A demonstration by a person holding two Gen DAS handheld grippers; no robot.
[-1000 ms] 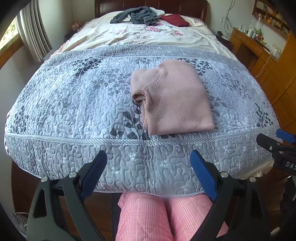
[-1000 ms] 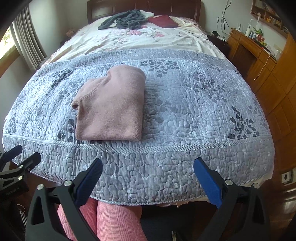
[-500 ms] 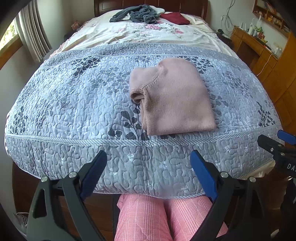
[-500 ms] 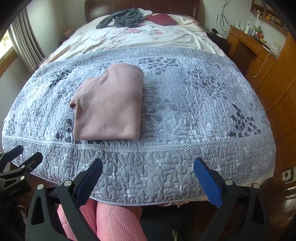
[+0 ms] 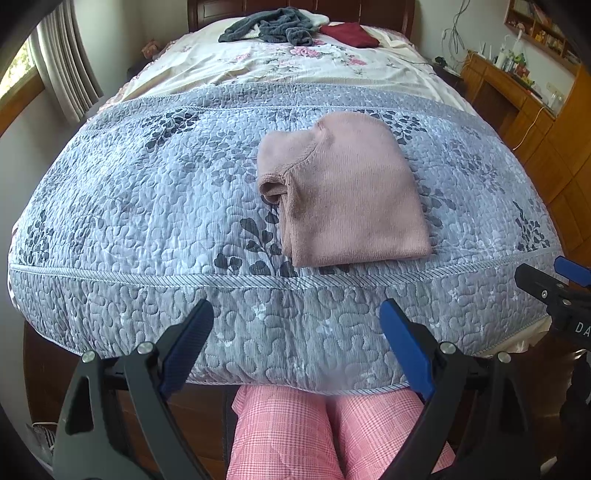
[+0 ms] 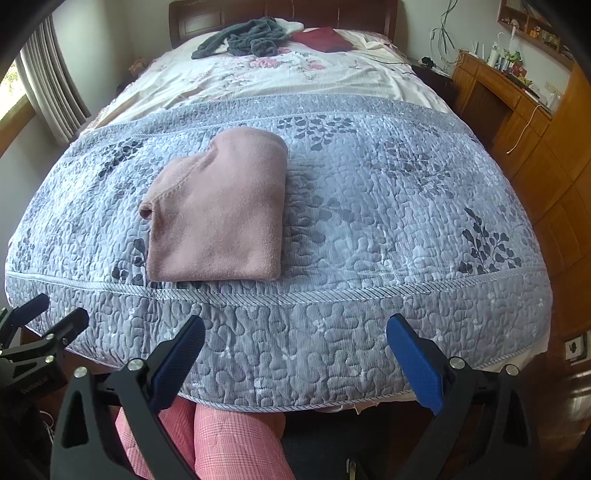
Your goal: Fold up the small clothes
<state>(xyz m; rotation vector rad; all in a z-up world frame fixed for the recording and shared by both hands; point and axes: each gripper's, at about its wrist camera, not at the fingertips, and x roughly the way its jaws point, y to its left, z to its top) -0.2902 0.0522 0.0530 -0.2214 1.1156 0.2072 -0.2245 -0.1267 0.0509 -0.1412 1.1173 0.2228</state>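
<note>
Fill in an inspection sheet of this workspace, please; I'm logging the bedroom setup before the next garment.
Surface: grey quilt over the foot of the bed, smooth.
Job's things: pink garment lies folded near the front edge.
Clutter: dark grey garment crumpled and dark red garment folded, both at the headboard end on the floral sheet.
Grippers: left gripper and right gripper both held off the foot of the bed, jaws wide apart, holding nothing.
Cables: wires on the far wall; a cord hangs down the desk.
Surroundings: curtain left, wooden desk right.
</note>
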